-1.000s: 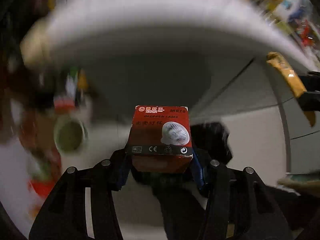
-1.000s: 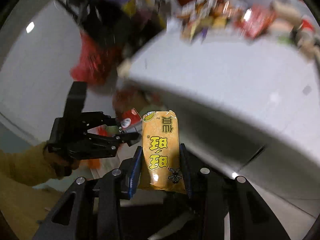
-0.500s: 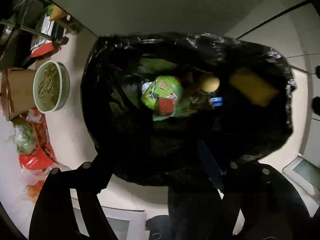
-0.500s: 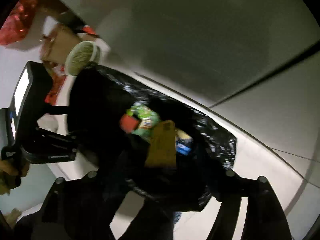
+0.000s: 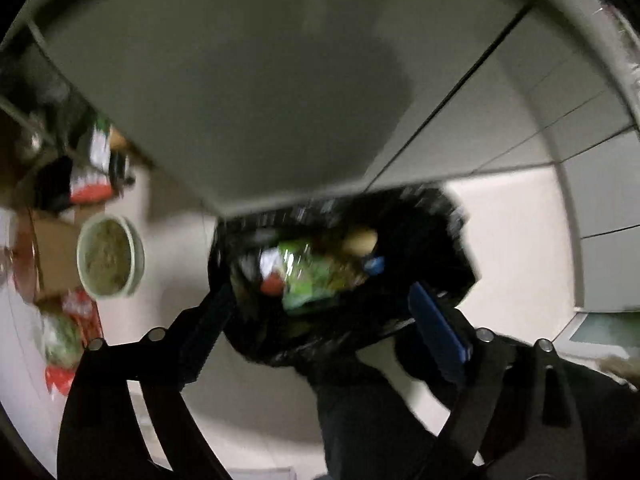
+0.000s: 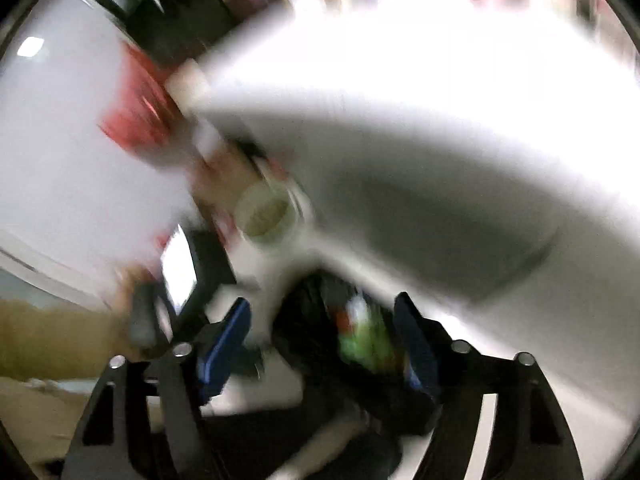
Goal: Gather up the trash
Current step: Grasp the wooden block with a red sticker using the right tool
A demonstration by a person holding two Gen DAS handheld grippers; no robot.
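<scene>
Listing left to right in the left wrist view: a green bowl (image 5: 110, 256) sat on the floor (image 5: 516, 240), near a black trash bag (image 5: 452, 240) holding a green wrapper (image 5: 308, 276) and a red scrap (image 5: 272, 285). Left gripper (image 5: 320, 312) hung over the bag, fingers (image 5: 436, 332) spreading, nothing between them. Right gripper (image 6: 320, 332), badly blurred, likewise had fingers (image 6: 224, 340) opening and empty, with the bag (image 6: 304, 320) below.
</scene>
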